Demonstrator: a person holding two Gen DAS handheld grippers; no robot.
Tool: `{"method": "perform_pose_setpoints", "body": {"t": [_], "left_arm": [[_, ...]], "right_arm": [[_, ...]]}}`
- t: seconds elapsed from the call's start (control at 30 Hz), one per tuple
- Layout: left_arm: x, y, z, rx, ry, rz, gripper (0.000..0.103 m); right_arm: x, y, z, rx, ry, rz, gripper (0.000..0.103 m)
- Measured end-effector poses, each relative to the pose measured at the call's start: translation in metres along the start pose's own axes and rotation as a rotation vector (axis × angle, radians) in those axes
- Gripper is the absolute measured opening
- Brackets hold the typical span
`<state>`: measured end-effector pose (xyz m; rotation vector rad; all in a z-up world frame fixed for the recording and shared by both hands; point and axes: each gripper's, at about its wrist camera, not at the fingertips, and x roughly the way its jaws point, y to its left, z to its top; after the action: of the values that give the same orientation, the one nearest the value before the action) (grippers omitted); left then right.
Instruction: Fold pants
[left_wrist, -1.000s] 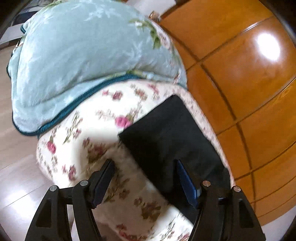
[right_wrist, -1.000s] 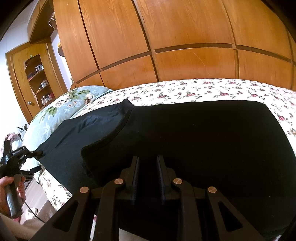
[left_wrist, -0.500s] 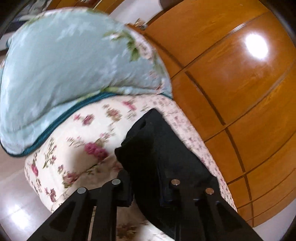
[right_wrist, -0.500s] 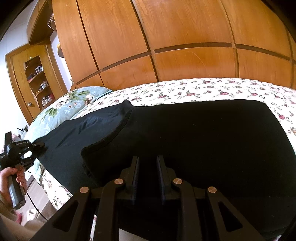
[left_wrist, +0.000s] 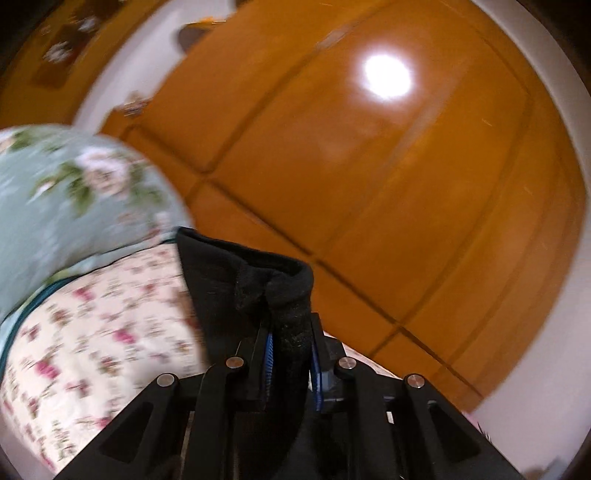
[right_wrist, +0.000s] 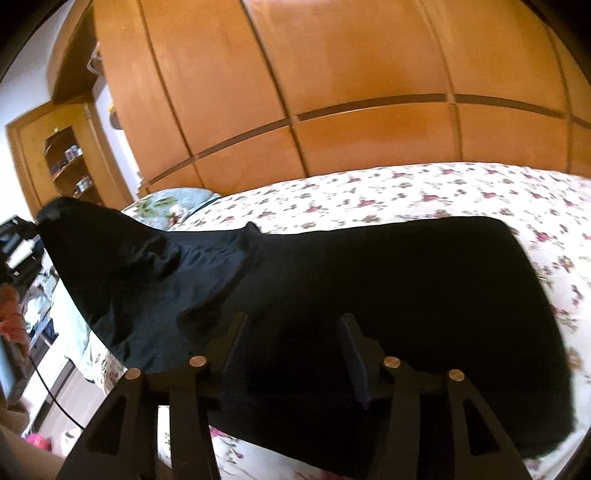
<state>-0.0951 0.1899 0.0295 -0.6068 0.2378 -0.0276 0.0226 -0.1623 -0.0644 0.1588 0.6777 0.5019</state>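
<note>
Black pants (right_wrist: 369, 280) lie across the floral bed sheet (right_wrist: 406, 192). Their left end (right_wrist: 74, 225) is lifted off the bed into a peak. In the left wrist view my left gripper (left_wrist: 291, 354) is shut on that end of the pants (left_wrist: 258, 288), and a bunched hem stands up between its blue pads. My right gripper (right_wrist: 291, 319) hovers over the near edge of the pants. Its jaws are opening and stand wide apart, with black cloth under and between them and no pad pressing on it.
A light blue floral pillow (left_wrist: 74, 192) lies at the head of the bed, also seen in the right wrist view as a pillow (right_wrist: 173, 199). Glossy wooden wardrobe doors (right_wrist: 332, 74) rise behind the bed. An open shelf (right_wrist: 66, 162) and floor clutter sit far left.
My left gripper closed on the pants' end and raised it well above the bed, swinging its view up to the wardrobe. The right gripper's jaws went from shut to wide apart.
</note>
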Motion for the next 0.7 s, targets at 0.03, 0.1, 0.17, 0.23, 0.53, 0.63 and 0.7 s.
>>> {"method": "perform_pose_setpoints", "body": {"t": [0.03, 0.1, 0.17, 0.23, 0.53, 0.63, 0.7], "left_arm": [[0.003, -0.011, 0.000, 0.022, 0.008, -0.028, 0.016], [0.010, -0.038, -0.003, 0.079, 0.032, -0.088, 0.016], [0.018, -0.061, -0.011, 0.121, 0.059, -0.145, 0.016], [0.023, -0.077, -0.018, 0.152, 0.081, -0.187, 0.016], [0.070, -0.153, -0.075, 0.326, 0.308, -0.387, 0.016], [0.087, -0.167, -0.098, 0.357, 0.381, -0.428, 0.016], [0.102, -0.177, -0.123, 0.381, 0.439, -0.447, 0.016]], "right_arm": [[-0.003, -0.004, 0.001, 0.014, -0.006, -0.007, 0.050], [-0.013, -0.015, 0.002, 0.052, -0.026, -0.014, 0.050], [-0.020, -0.025, 0.003, 0.075, -0.038, -0.025, 0.051], [-0.025, -0.033, 0.005, 0.084, -0.048, -0.036, 0.050], [-0.051, -0.078, 0.014, 0.237, -0.119, -0.024, 0.050], [-0.060, -0.088, 0.016, 0.281, -0.142, -0.026, 0.050], [-0.065, -0.092, 0.018, 0.288, -0.145, -0.067, 0.050]]}}
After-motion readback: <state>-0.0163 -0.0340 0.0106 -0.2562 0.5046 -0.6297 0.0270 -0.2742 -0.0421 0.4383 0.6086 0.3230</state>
